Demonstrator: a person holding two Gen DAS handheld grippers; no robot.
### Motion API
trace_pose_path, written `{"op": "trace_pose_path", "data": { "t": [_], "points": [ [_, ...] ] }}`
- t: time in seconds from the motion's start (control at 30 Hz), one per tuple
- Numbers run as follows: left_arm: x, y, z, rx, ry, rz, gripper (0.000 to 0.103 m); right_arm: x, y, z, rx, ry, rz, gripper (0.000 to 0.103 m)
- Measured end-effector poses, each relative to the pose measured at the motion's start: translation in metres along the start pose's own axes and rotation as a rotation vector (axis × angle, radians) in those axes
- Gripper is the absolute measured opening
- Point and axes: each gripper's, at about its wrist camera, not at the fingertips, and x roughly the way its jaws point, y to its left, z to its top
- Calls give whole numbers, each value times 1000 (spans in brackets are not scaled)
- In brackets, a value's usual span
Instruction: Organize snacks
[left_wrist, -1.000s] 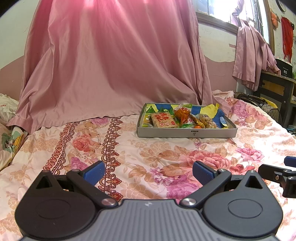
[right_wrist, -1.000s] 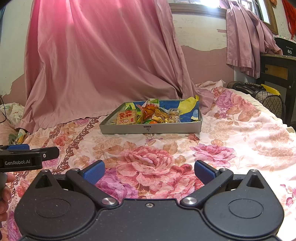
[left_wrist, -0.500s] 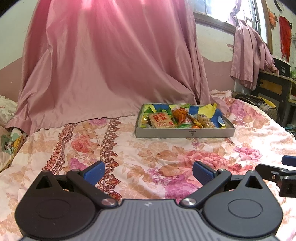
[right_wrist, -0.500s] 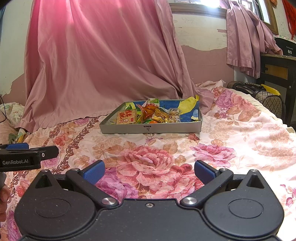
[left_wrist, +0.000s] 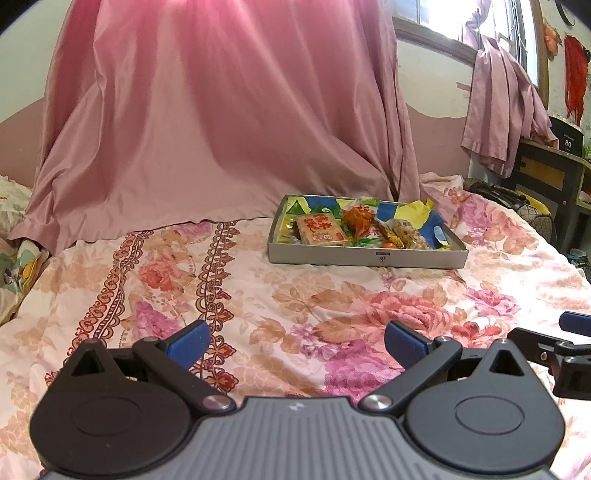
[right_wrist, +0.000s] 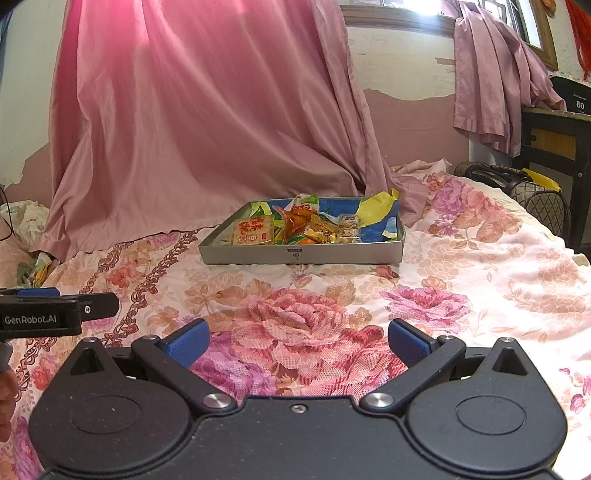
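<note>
Barely any motion since a second ago: my left gripper (left_wrist: 295, 341) drifted slightly, the tray (left_wrist: 365, 256) sits a touch left in its view; my right gripper (right_wrist: 297, 339) unchanged. Both sets of jaws spread wide, empty. Snacks (right_wrist: 295, 227) are piled in the tray on the floral bedspread (right_wrist: 461, 280), well ahead. My guess at risks: soft bedding lets the tray tip or slide when pushed; crinkly packets overlap, so I may pinch two or slip.

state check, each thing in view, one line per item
left gripper: open, empty, above the bedspread
right gripper: open, empty, above the bedspread
shallow grey cardboard tray: open-topped, flat on the bedspread, snacks inside
flat orange packet with red print: lying flat at the tray's left end
loose snack packets: jumbled in the tray's middle
floral bedspread: spread flat
pink curtain: draped onto the bed
</note>
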Motion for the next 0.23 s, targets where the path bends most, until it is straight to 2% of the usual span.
{"op": "trace_pose_path", "data": {
  "t": [0.23],
  "points": [
    [0, -1, 1, 6, 1, 8, 103, 1, 0, -1, 0, 0, -1, 102]
  ]
}}
